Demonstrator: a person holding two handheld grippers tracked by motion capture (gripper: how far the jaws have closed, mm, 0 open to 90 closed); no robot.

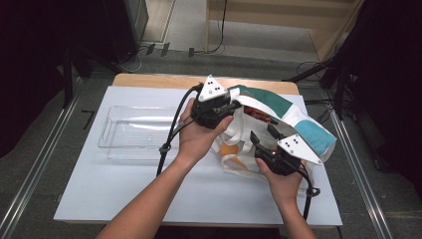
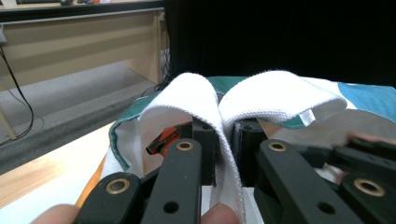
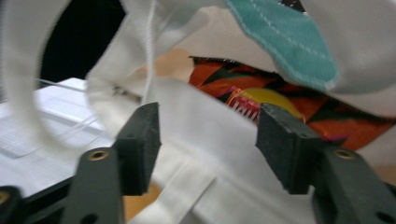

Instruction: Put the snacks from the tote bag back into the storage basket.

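Fabric of the tote bag, white with teal patches, lies bunched on the right half of the tabletop, just beside the clear plastic tray. Your left gripper is clamped tight on the bag's white strap, which folds up and over both jaws in the left gripper view. Your right gripper sits at the bag's near side with its jaws spread apart; in the right gripper view the pads press on nothing, and white cloth lies between and beyond them. Inside the mouth of the bag you can see an orange and black packet, perhaps a snack wrapper, though the print is blurred.
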